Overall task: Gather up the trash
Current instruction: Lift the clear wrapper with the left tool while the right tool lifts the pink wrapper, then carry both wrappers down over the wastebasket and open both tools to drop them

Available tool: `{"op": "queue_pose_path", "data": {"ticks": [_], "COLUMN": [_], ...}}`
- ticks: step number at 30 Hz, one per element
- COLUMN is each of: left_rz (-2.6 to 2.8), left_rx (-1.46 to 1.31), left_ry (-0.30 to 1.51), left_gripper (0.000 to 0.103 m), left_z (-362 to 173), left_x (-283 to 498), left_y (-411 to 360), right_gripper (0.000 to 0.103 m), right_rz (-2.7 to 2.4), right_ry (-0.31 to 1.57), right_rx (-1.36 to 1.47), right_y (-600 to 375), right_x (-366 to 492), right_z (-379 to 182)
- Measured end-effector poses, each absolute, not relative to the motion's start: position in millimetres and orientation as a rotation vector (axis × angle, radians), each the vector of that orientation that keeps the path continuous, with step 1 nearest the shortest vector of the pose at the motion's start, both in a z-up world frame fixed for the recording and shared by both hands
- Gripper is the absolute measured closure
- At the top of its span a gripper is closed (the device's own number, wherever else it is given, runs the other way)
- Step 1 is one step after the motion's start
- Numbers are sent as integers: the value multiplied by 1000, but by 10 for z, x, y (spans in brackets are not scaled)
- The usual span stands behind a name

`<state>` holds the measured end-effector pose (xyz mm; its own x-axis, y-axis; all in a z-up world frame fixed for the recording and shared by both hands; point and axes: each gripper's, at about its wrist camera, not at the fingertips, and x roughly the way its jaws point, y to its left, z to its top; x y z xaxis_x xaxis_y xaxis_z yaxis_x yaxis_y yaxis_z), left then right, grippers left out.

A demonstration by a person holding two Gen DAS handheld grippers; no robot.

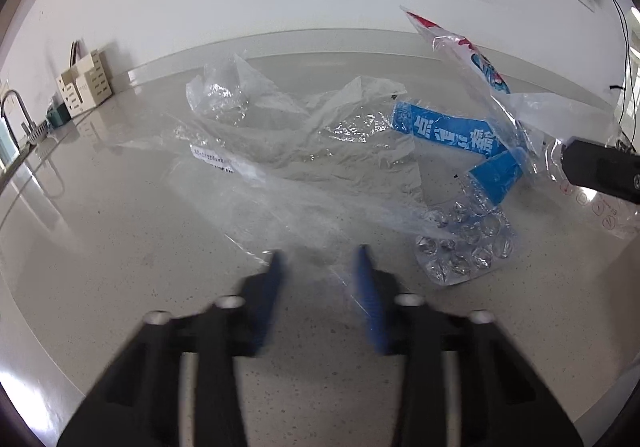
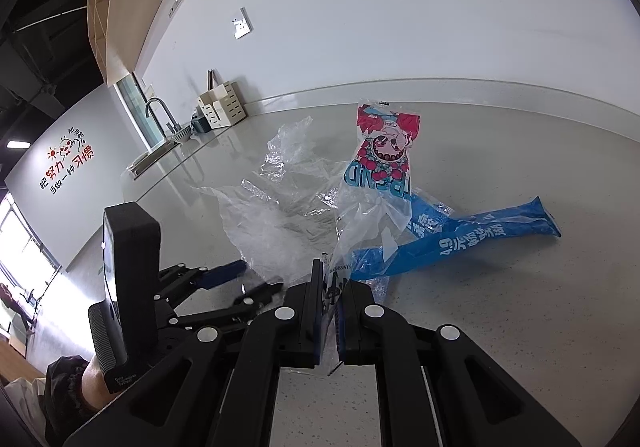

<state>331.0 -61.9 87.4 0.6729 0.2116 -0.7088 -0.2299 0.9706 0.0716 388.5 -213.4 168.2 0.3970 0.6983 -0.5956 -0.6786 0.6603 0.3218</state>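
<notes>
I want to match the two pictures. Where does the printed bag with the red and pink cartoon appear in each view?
Left wrist view: the cartoon bag stands upper right, slanting down toward the right gripper.
Right wrist view: centre, upright, above the right gripper's shut jaws.
Shared landmark: the beige organiser box by the wall near the tap.

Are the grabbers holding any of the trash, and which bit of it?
The right hand-held gripper pinches the clear printed wrapper by its bottom edge. The left hand-held gripper is open around thin clear plastic, gripping nothing.
</notes>
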Motion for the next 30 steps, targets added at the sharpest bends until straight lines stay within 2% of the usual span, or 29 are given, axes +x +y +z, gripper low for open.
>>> {"op": "queue_pose_path", "data": {"ticks": [2, 5, 18, 30], "left_rz": [240, 212, 159, 134], "left_rx": [-34, -89, -147, -151], "left_ry": [791, 784, 741, 670], "left_gripper": [97, 99, 99, 99], "left_z": [875, 885, 1005, 1211], "left_x": [3297, 3228, 2613, 1803], "left_y": [-574, -453, -260, -308], "right_gripper": [93, 93, 93, 93], "right_rz": [876, 880, 921, 958], "right_ry": [771, 773, 776, 748], "right_rx": [30, 32, 37, 1], "right_y": [-2126, -2118, -1983, -1929], "right_x": [3875, 3858, 3593, 2693], "right_z": [1682, 1677, 1693, 1818]}}
